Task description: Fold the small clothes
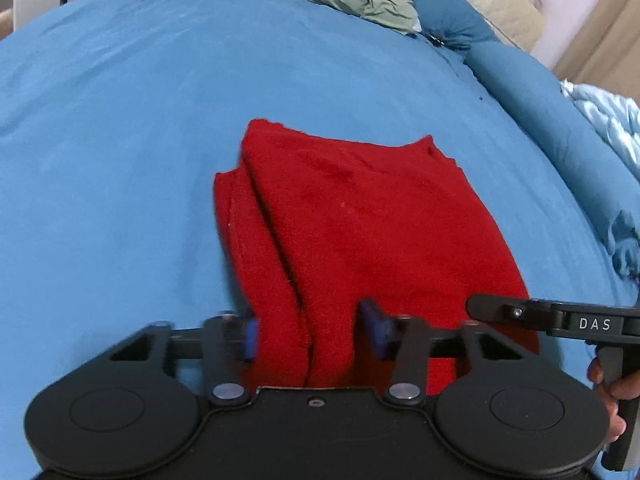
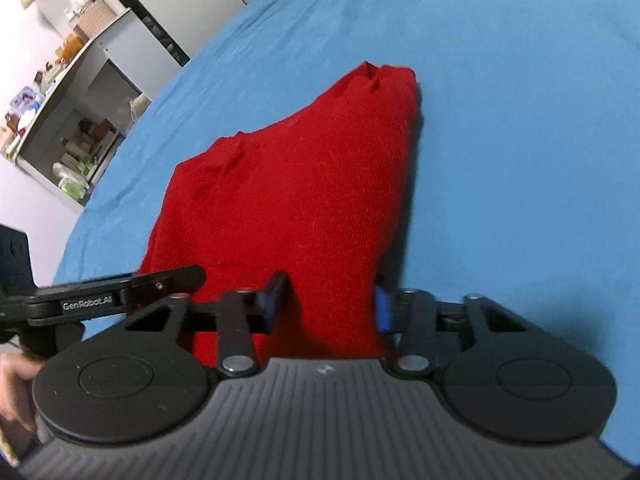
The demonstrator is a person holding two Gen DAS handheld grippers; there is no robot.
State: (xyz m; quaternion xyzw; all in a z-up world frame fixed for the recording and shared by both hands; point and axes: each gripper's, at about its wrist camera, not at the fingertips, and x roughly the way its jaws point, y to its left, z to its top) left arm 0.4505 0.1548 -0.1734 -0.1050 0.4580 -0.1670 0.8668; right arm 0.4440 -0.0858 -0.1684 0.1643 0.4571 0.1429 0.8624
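Left tool [image 1: 308, 330]: fingers spread, straddling the near edge of the red garment [image 1: 360, 220]; no pinch visible.
Right tool [image 2: 328, 300]: fingers likewise apart around the near edge, cloth between them, not squeezed as far as I can tell.
Garment place: on the blue bed sheet [image 1: 120, 140], mid-bed, near end raised at the tools.
Done: already doubled over; layered edges show on its left side.
Left: likely one more fold, then flattening.

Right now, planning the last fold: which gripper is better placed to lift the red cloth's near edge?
Either, nearly: both straddle the near edge of the red cloth, open. The left gripper sits over its layered edges; the right gripper holds only one corner.
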